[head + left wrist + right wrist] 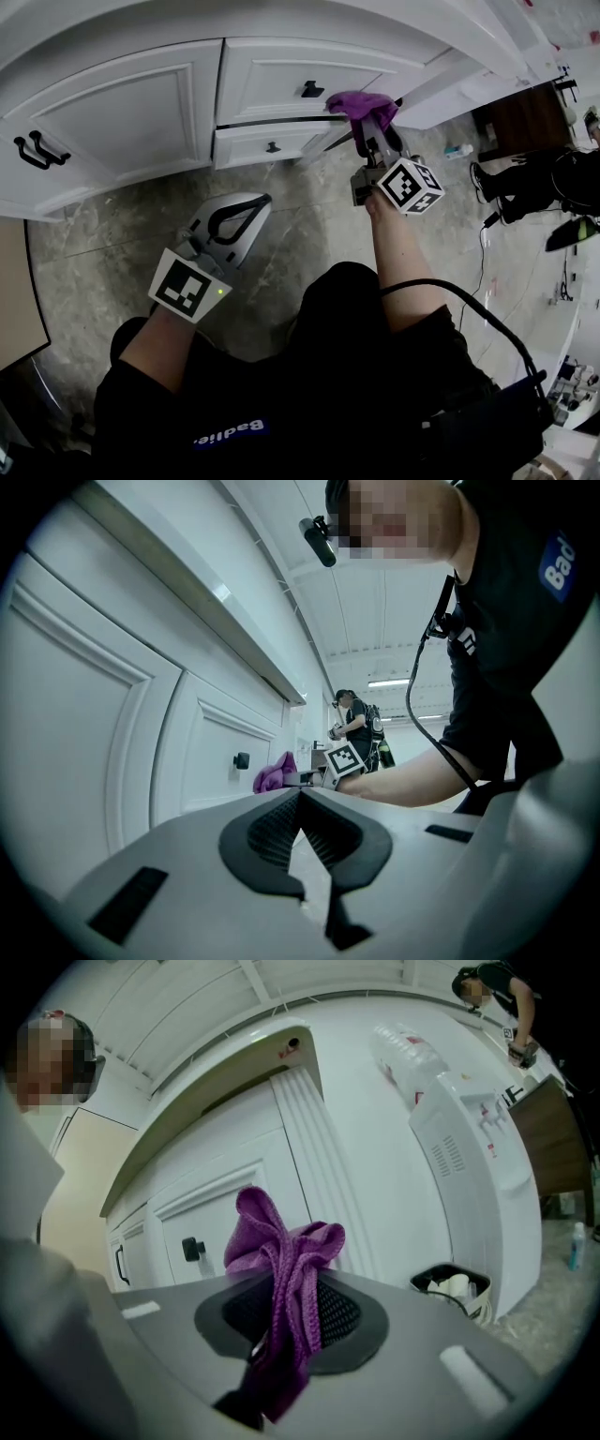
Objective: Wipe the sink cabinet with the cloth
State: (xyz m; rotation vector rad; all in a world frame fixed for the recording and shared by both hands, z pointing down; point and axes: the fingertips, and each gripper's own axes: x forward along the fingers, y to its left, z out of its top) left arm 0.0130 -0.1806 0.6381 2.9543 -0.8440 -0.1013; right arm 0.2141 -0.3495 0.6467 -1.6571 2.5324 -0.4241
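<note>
1. My right tool (373, 131) is at 1 o'clock in the head view. It reaches toward the white cabinet (141, 112).
2. In the right gripper view the jaws of this tool (281, 1335) are closed on the purple cloth (281, 1251). One bunch of cloth stands up above the jaws and one end hangs down between them.
3. The cloth (361, 103) is at the lower right corner of the upper drawer (272, 70), at 3 o'clock from its black knob (311, 90). It looks pressed on the drawer front, but I cannot tell the contact for sure.
4. My left tool (262, 199) is at 9 o'clock in the head view, over the grey floor (122, 234), well apart from the cabinet and tilted toward it.
5. In the left gripper view the tips of this tool (302, 791) are together and it has hold of nothing; only floor shows through the gap behind the tips.
6. From the left tool I see the cloth (274, 775) and the right tool at 12 o'clock, beside the cabinet front.
7. Two black handles (37, 150) are on the cabinet door at 9 o'clock.
8. A small bin (455, 1288) stands on the floor at 4 o'clock in the right gripper view.
</note>
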